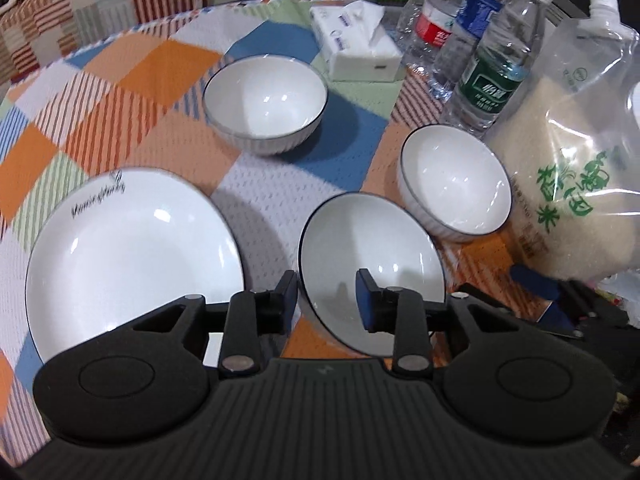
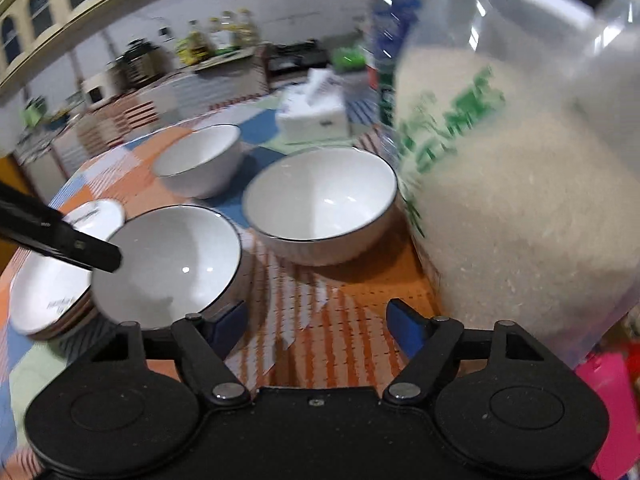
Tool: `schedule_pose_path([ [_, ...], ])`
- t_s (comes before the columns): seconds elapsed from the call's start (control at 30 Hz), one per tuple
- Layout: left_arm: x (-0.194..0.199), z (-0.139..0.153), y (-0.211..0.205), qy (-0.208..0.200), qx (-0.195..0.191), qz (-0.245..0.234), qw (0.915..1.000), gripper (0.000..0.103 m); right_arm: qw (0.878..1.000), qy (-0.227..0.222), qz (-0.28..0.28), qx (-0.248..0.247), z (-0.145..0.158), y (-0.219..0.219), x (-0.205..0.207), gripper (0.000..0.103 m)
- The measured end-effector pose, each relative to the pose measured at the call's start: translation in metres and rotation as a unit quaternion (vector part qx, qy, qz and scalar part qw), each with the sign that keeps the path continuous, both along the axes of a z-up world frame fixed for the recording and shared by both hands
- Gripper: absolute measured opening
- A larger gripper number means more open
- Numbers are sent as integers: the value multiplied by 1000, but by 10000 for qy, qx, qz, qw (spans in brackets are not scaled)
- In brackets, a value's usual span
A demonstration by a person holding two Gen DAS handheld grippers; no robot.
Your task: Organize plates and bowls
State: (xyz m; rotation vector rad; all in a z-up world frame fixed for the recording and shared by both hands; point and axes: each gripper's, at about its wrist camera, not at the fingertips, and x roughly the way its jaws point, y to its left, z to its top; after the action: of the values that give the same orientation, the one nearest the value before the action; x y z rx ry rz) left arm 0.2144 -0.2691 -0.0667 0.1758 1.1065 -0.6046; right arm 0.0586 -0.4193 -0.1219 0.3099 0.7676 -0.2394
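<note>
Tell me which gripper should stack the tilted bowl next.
Left. The left gripper already straddles the tilted bowl rim; the right gripper is open over bare cloth.

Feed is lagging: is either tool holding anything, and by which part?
The left tool grips the tilted bowl by its near rim, one finger inside, one outside. The right tool is open and holds nothing.
</note>
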Motion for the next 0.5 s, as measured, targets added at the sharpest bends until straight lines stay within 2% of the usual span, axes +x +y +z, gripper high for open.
schedule_pose_path([
  [0.1, 3, -1, -5, -18, 169, -29, 9999, 31, 9995, -18, -107, 302, -11, -5, 8, 76],
  [0.23, 9, -6, 0, 77, 316, 39, 9995, 31, 9995, -89, -145, 267, -18, -3, 15, 76],
  [0.37, 20, -13, 6, 407, 253, 153, 9987, 31, 9995, -144, -117, 275, -19, -3, 16, 76],
  [0.5, 24, -5, 2, 308, -36, 193, 9993, 31, 9997, -199, -130, 106, -20, 2, 15, 76],
])
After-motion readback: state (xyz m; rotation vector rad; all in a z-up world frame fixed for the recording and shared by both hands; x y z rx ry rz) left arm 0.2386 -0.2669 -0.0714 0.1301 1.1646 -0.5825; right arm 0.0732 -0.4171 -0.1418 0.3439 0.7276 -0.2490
